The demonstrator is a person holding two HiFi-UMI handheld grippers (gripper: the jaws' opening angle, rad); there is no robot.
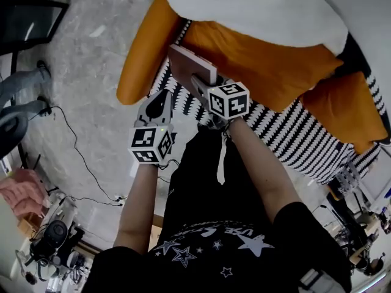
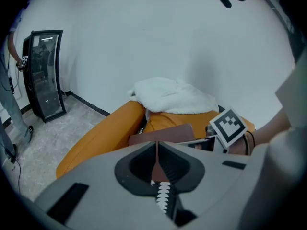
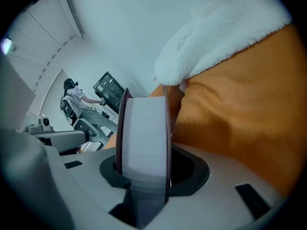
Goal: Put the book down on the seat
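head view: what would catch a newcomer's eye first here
The big orange armchair fills the top, with a white blanket over its back and a striped cloth on the seat. Over the seat's near edge, the right gripper holds a brown book in its jaws.

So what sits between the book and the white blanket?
Just the orange cushion; the head view shows it between the book and the white blanket.

Book (image 1: pixel 192 66) sits between the right gripper (image 1: pixel 200 83) jaws, over the armchair (image 1: pixel 139 54) seat and in front of the cushion (image 1: pixel 256 60). Blanket (image 1: pixel 263 8) lies on the chair back, behind the cushion. Throw (image 1: pixel 287 133) covers the seat front. Left gripper (image 1: pixel 160 101) is just left of the right one.
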